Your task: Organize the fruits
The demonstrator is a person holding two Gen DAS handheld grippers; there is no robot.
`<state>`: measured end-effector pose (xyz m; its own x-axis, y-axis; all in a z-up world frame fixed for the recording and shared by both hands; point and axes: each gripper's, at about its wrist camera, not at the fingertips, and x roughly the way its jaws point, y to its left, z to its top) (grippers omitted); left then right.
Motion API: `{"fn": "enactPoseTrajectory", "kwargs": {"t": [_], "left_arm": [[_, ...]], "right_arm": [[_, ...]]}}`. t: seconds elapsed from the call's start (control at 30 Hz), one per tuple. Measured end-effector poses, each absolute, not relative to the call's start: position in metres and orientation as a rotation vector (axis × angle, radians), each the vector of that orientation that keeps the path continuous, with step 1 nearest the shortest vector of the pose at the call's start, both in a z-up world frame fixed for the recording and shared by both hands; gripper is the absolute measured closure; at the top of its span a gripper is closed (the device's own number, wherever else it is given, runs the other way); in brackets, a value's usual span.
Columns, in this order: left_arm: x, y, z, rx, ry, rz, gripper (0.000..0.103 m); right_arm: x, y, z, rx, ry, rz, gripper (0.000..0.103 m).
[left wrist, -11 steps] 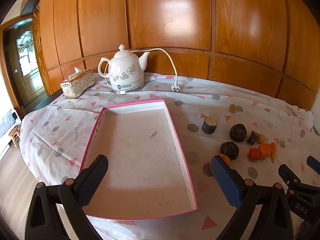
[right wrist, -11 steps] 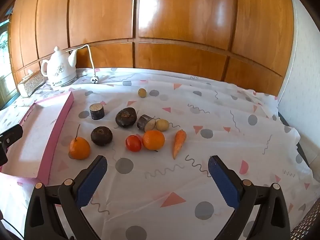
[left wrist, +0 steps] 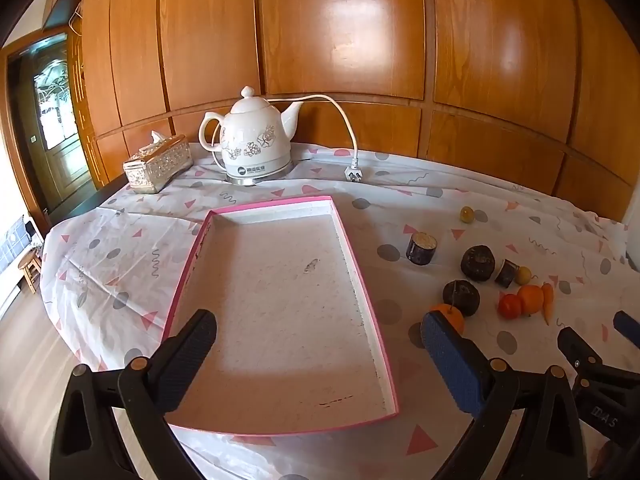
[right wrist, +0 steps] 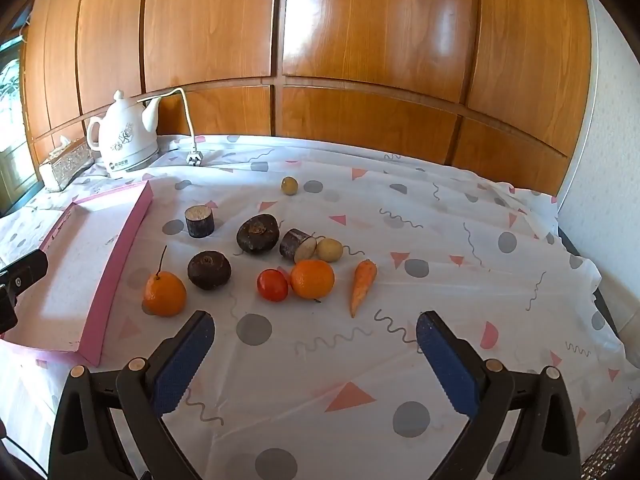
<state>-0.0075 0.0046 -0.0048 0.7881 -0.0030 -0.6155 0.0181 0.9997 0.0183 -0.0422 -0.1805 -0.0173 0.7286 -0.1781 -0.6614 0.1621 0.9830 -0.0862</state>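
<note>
The right tool (right wrist: 312,340) hangs wide and empty over the tabletop (right wrist: 440,240), just short of the fruit: pick the nearer orange (right wrist: 165,294) by the pink tray (right wrist: 116,264), straddle it squarely, then close. The left tool (left wrist: 316,344), equally wide, waits over the tray.

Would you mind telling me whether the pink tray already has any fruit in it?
Empty. The pink tray shows only its bare white floor in both views; the produce lies outside it on the tablecloth.
</note>
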Motion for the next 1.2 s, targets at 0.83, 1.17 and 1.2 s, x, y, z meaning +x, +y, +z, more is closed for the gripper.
{"fn": "enactPoseTrajectory", "kwargs": {"t": [0.83,1.17,1.2], "left_arm": [[-0.006,0.002,0.0,0.018,0.671,-0.021,0.0],[-0.007,-0.001,0.003,0.016,0.67,-0.03,0.0],[-0.008,0.0,0.003,0.015,0.67,-0.03,0.0]], "right_arm": [[-0.029,-0.211,-0.019,-0.018,0.722,-0.191,0.0],[-0.03,-0.213,-0.018,-0.014,0.719,-0.193,0.0],[-0.03,-0.213,-0.018,-0.014,0.718,-0.193,0.0]]}}
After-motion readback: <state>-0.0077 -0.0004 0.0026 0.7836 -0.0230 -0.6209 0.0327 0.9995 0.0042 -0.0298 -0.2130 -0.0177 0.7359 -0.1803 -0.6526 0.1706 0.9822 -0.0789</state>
